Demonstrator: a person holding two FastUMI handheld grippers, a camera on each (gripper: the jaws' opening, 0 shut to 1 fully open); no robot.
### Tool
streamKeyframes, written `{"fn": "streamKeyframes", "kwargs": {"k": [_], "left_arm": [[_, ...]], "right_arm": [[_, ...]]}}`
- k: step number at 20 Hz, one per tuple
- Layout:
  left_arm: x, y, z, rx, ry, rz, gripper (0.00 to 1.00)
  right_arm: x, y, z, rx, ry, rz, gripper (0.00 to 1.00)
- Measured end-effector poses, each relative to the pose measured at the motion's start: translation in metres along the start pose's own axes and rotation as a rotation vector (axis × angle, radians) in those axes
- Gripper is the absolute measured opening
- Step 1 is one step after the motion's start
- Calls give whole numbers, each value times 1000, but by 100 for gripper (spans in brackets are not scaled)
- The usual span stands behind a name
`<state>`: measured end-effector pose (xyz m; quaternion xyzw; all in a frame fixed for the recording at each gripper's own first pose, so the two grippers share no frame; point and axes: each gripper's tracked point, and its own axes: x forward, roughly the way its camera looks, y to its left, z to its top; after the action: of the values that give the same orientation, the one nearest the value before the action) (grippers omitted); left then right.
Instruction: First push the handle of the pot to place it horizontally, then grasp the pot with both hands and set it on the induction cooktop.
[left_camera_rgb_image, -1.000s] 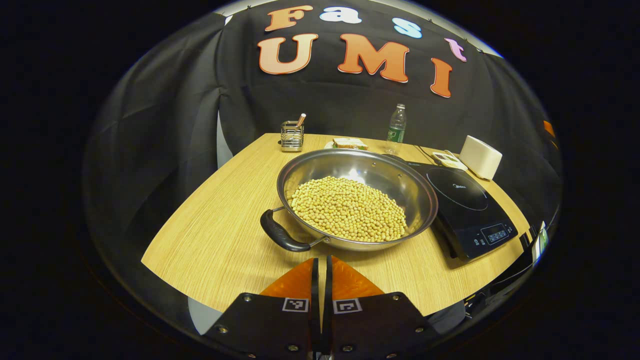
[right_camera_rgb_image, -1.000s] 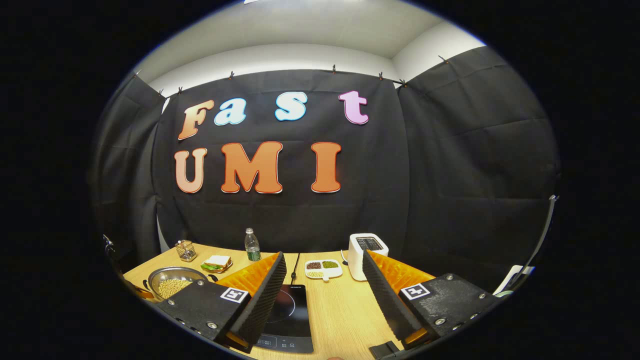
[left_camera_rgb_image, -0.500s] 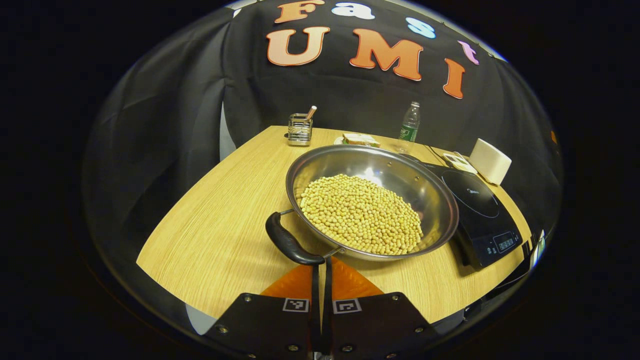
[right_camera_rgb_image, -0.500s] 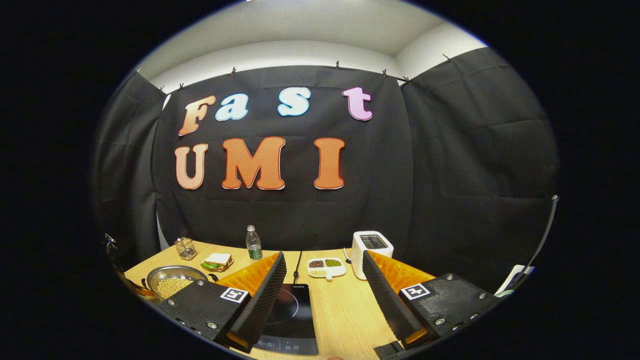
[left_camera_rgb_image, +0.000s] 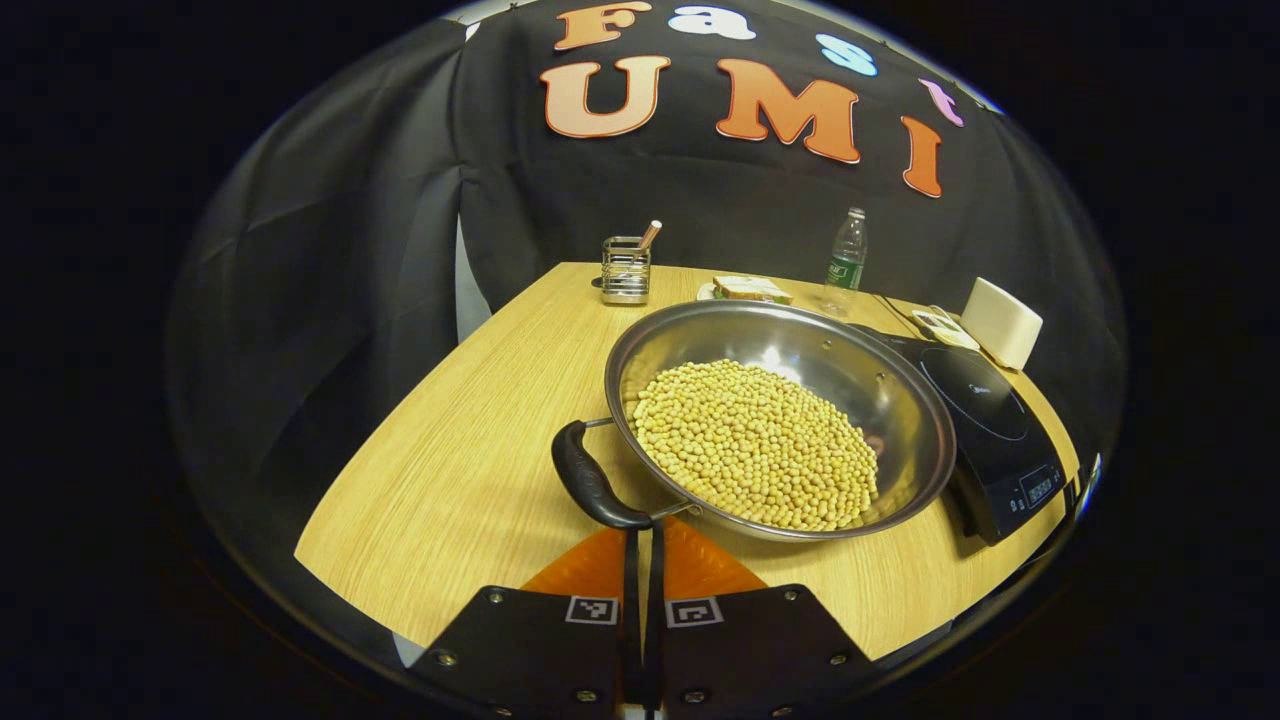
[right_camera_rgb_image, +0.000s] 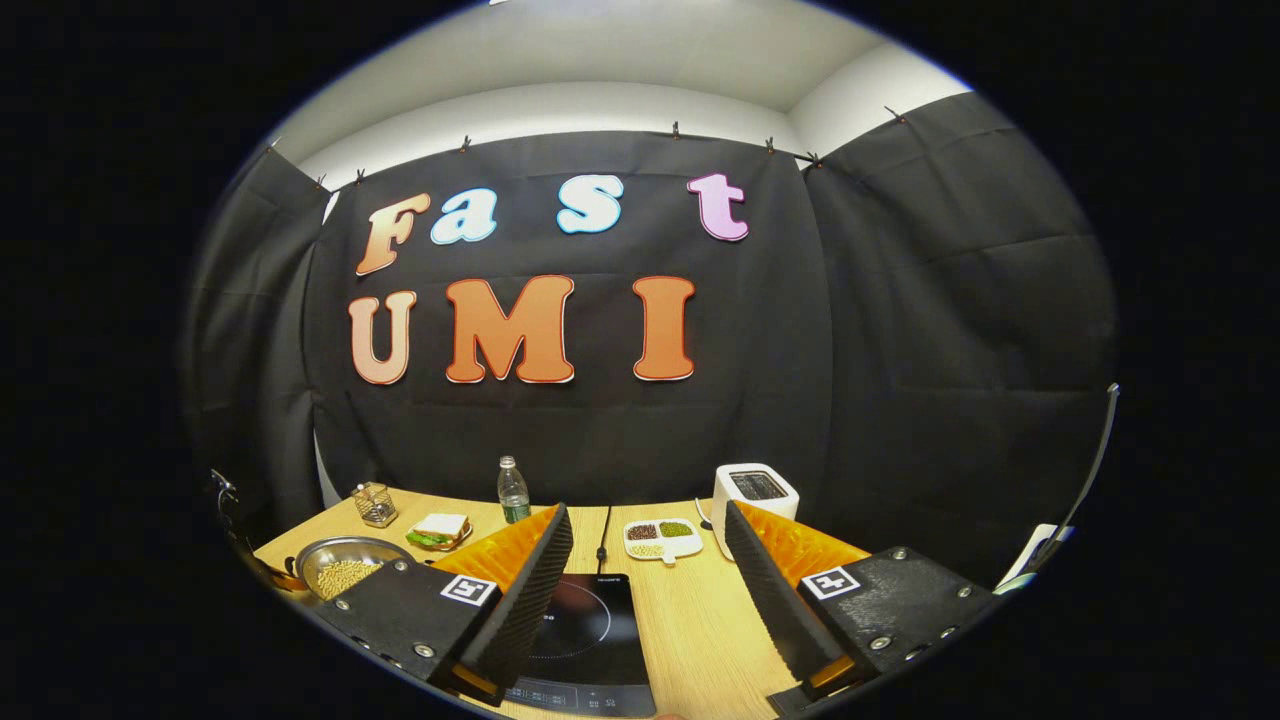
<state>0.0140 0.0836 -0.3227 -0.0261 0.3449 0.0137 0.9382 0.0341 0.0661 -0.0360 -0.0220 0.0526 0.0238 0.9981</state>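
My left hand-held gripper (left_camera_rgb_image: 640, 540) has its fingers pressed together into a single blunt wedge, gripping nothing. I keep it that way because the job here is a push, not a grasp. Its tip sits right at the near end of the black handle (left_camera_rgb_image: 592, 487) of the steel pot (left_camera_rgb_image: 780, 420), touching it or just short of it; I cannot tell which. The pot rests on the wooden surface (left_camera_rgb_image: 450, 490) directly ahead of this gripper, loaded with soybeans (left_camera_rgb_image: 760, 445), so I judge it will be heavy and will turn only under steady pressure. The handle runs diagonally away to my left, so the turning step looks not yet finished.

The induction cooktop (left_camera_rgb_image: 985, 425) lies just past the pot's far right rim, close enough that the later lift should be short.

My right hand-held gripper (right_camera_rgb_image: 640, 590) is spread wide and holds nothing, raised above the surface with the cooktop's dark glass between and below its fingers. I judge it waits there, open, ready to take the pot's other side once the handle is square.

Beyond the pot stand a wire utensil holder (left_camera_rgb_image: 626, 270), a sandwich (left_camera_rgb_image: 752, 289), a water bottle (left_camera_rgb_image: 847, 258) and a white toaster (left_camera_rgb_image: 1002, 322), well clear of the path.
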Motion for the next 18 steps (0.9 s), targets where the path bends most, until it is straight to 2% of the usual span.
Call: {"fn": "streamKeyframes", "kwargs": {"k": [1,10,18], "left_arm": [[1,2,1,3,-2,3,2],[20,24,16,-19,-28,3,3],[45,45,34,27,-45,17,3]], "right_arm": [[1,3,-1,-5,2,3,95],[10,22,-2,-11,1,11,95],[16,18,-4,12,2,-5,95]]}}
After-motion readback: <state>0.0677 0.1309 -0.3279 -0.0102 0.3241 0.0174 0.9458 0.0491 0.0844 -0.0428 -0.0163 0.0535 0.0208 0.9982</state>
